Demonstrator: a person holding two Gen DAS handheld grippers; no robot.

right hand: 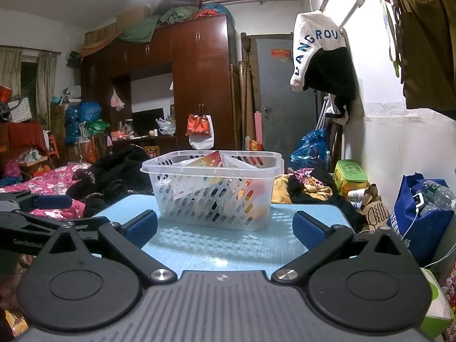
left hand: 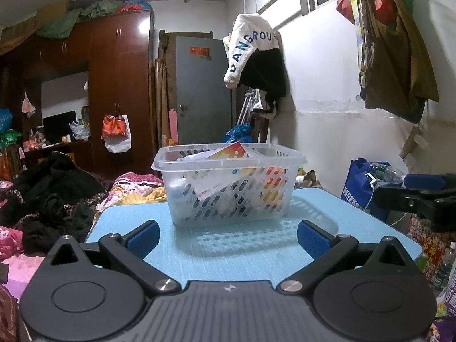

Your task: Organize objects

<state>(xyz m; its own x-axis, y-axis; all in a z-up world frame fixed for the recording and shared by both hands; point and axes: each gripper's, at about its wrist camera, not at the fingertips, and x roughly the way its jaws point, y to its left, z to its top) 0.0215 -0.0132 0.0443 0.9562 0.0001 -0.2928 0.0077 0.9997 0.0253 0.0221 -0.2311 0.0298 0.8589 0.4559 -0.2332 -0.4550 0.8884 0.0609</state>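
A clear perforated plastic basket [left hand: 228,183] stands upright on the light blue surface [left hand: 228,253], toward its far edge and roughly centred ahead of both cameras. Inside it lie mixed packets and cards; an orange-and-white packet [left hand: 232,151] leans tilted with its corner poking above the rim, and the rest shows only dimly through the slotted walls.

The left gripper [left hand: 228,238] hovers low over the near part of the surface, its jaws spread wide with nothing between them and the blue pads [left hand: 142,240] well short of the basket. The right gripper [right hand: 225,229] sits in much the same pose, jaws wide apart and empty, with the basket just beyond its pads [right hand: 309,230]. Each gripper shows at the edge of the other's view, side by side.

Behind the surface is a bed heaped with dark clothes [left hand: 51,193] and floral bedding. A blue bag [right hand: 421,216] holding plastic bottles stands to the right by the white wall.
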